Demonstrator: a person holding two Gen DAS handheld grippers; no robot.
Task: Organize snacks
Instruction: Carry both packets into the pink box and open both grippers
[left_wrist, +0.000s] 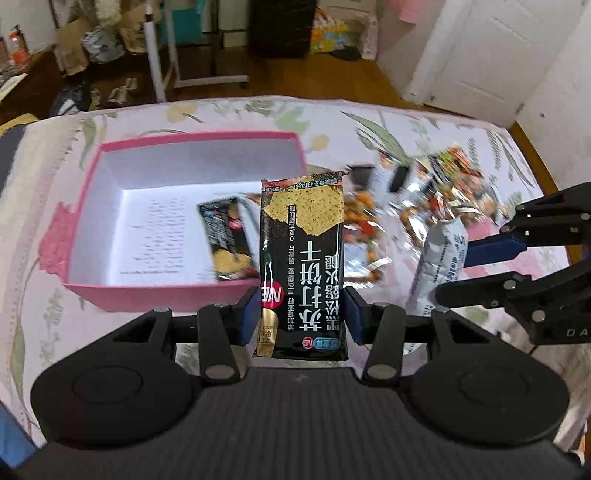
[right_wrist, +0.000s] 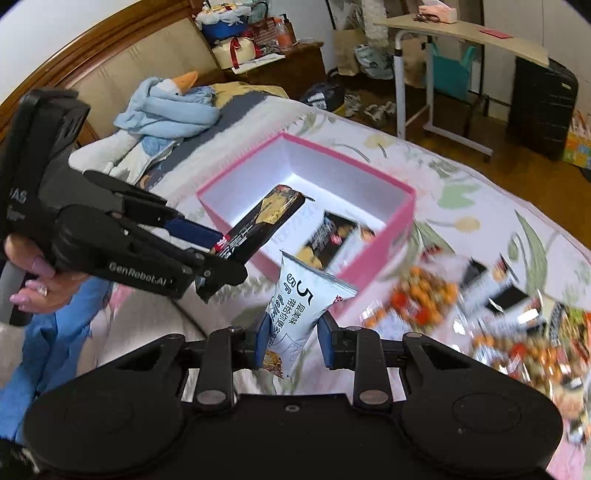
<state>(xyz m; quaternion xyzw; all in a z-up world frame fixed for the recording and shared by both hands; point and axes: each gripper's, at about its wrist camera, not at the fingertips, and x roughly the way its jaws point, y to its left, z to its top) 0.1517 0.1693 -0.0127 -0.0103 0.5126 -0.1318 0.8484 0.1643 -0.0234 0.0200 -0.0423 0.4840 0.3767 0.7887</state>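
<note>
Claws angle steeply down over a bed (left_wrist: 424, 122) with a flowered cover. Landmark: the pink box (left_wrist: 184, 295), open, with white inner walls.

Left of the box in the right wrist view, a hand (right_wrist: 33, 273) grips the left claw (left_wrist: 301, 314), whose blue pads press both sides of a black cracker pack (left_wrist: 303, 266); the pack stands upright just over the box's near right corner. Inside the box, at its right end, lies another dark pack (left_wrist: 229, 240).

Right of the box, the right claw (right_wrist: 293, 338) is narrowly clamped on a white pouch (right_wrist: 303, 310), held upright just before the box's near wall. Further right of the box, loose snacks (right_wrist: 424, 299) lie scattered on the cover, blurred.

Beyond the box: wood floor, a white-legged counter (right_wrist: 461, 33), a black suitcase (right_wrist: 543, 107), a white door (left_wrist: 476, 51). Left of the box in the right wrist view, a blue blanket (right_wrist: 166, 110) sits against the headboard.
</note>
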